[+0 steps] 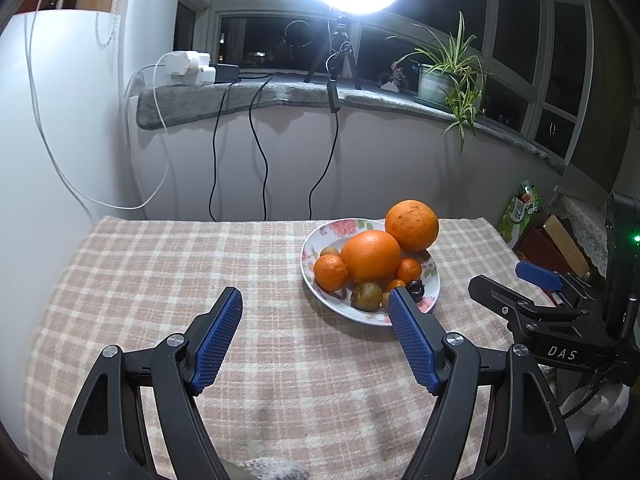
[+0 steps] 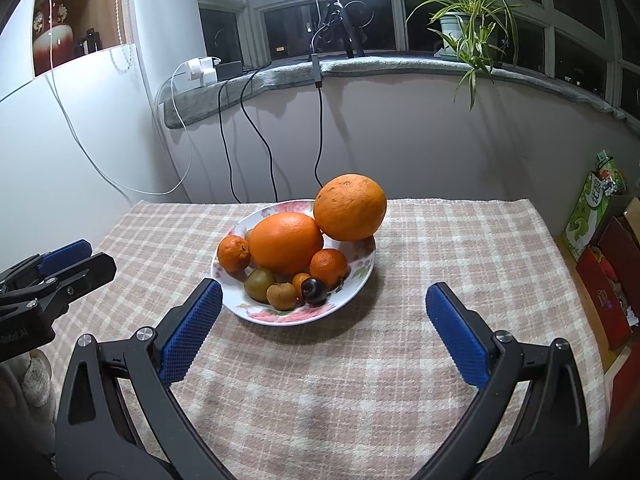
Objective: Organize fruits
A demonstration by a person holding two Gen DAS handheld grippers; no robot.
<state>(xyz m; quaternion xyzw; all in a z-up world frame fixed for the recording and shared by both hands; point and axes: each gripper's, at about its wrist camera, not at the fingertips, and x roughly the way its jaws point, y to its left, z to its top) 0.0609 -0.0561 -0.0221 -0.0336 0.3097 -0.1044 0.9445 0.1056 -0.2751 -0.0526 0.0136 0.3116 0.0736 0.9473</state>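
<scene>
Fruit piled on the plate, both your tongs empty.
Your left tongs (image 1: 314, 304) and right tongs (image 2: 324, 300) gape wide above the checked bench (image 2: 440, 248), gripping nothing; the floral plate (image 2: 362, 270) just ahead carries two big oranges (image 2: 286, 246), mandarins and smaller fruit.

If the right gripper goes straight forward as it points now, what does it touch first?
Probably the floral plate, at its near rim. The right gripper is open, with only checked tablecloth before the plate, though depth is unclear.

Right gripper (image 2: 323, 298), jaws spread, faces plate (image 2: 362, 276) heaped with, seemingly, citrus.
</scene>
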